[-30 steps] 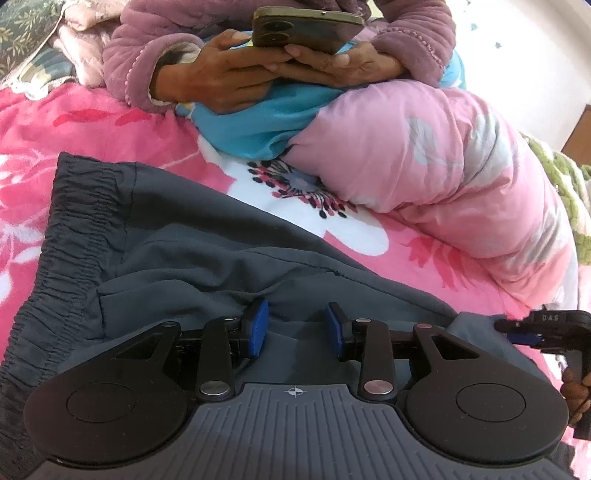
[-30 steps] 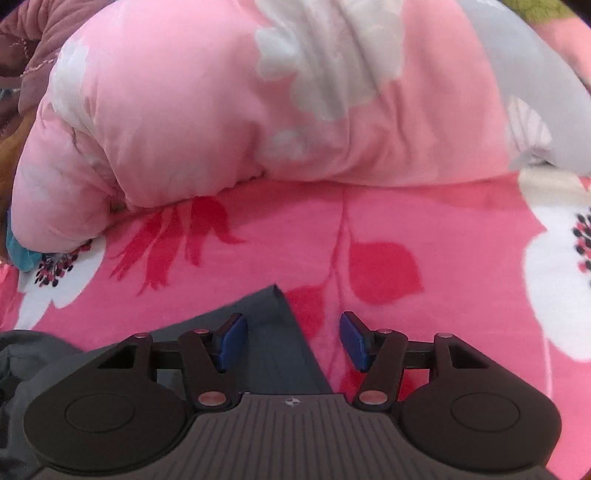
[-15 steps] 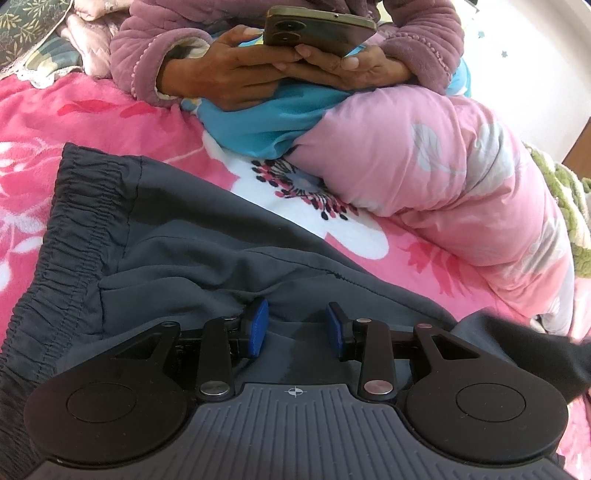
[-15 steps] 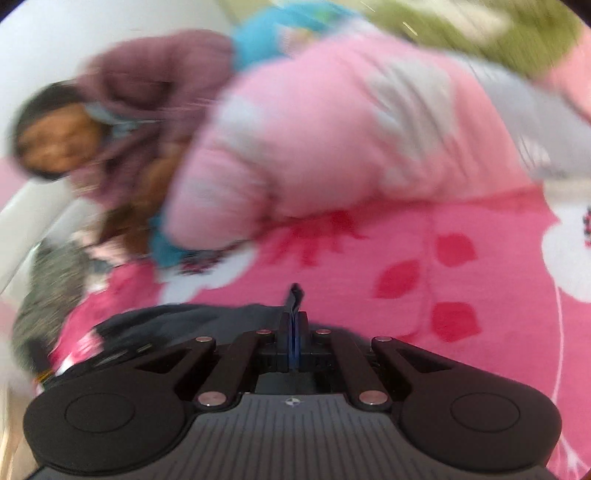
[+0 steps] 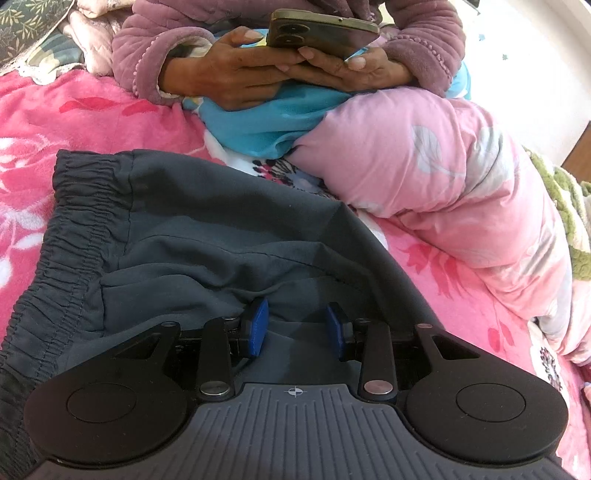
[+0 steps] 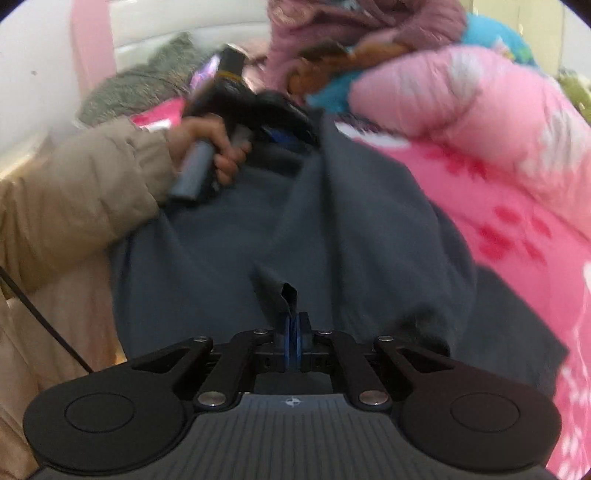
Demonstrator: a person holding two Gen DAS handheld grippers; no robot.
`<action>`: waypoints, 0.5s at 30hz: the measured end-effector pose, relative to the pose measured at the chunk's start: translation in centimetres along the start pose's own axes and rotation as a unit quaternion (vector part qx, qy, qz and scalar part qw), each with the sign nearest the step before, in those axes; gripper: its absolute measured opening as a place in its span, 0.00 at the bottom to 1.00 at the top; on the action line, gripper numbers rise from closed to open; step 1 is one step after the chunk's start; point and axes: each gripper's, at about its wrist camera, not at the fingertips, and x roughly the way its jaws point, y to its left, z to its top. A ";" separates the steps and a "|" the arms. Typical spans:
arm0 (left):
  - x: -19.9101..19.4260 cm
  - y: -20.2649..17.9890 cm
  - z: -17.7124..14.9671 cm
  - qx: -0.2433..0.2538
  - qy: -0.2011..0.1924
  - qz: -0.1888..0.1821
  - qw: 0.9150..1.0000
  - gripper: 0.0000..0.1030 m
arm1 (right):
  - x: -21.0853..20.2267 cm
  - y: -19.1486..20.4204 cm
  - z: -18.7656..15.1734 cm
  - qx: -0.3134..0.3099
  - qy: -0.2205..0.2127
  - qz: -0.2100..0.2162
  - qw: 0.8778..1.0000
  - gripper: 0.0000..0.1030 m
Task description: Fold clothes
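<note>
Dark grey shorts (image 5: pixel 207 236) lie on the pink floral blanket (image 5: pixel 74 114), waistband off to the left of the left gripper (image 5: pixel 295 326). That gripper's jaws stand partly spread, blue pads (image 5: pixel 258 321) down on the cloth, a flat stretch of fabric between them and a fold bunched against the left pad; whether they actually grip it I cannot tell. The right gripper (image 6: pixel 293 332) has its jaws pressed together, pinching a corner of the shorts (image 6: pixel 280 291) that sticks up just beyond the tips, the rest of the cloth stretching ahead. Past it on the left, a hand (image 6: pixel 218 147) in a tan sleeve holds the other gripper's handle. Beyond the left jaws sits a person with a phone (image 5: pixel 317 31), beside a pink quilt (image 5: pixel 443 184)
</note>
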 end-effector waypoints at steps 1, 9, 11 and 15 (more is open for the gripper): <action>0.0 0.0 0.0 -0.002 0.001 0.000 1.000 0.33 | -0.4 -0.4 0.0 0.015 0.000 -0.001 1.000 0.04; 0.1 0.2 0.0 -0.004 0.001 -0.001 1.000 0.33 | -4.0 -4.7 0.8 0.154 -0.087 -0.018 0.984 0.24; 0.1 0.1 -0.1 0.001 -0.002 0.001 1.000 0.33 | -3.1 -4.7 0.9 0.156 -0.084 -0.037 0.984 0.25; 0.1 0.1 -0.1 0.005 -0.003 0.003 1.000 0.33 | -0.1 -2.9 1.4 0.087 -0.064 -0.070 0.992 0.50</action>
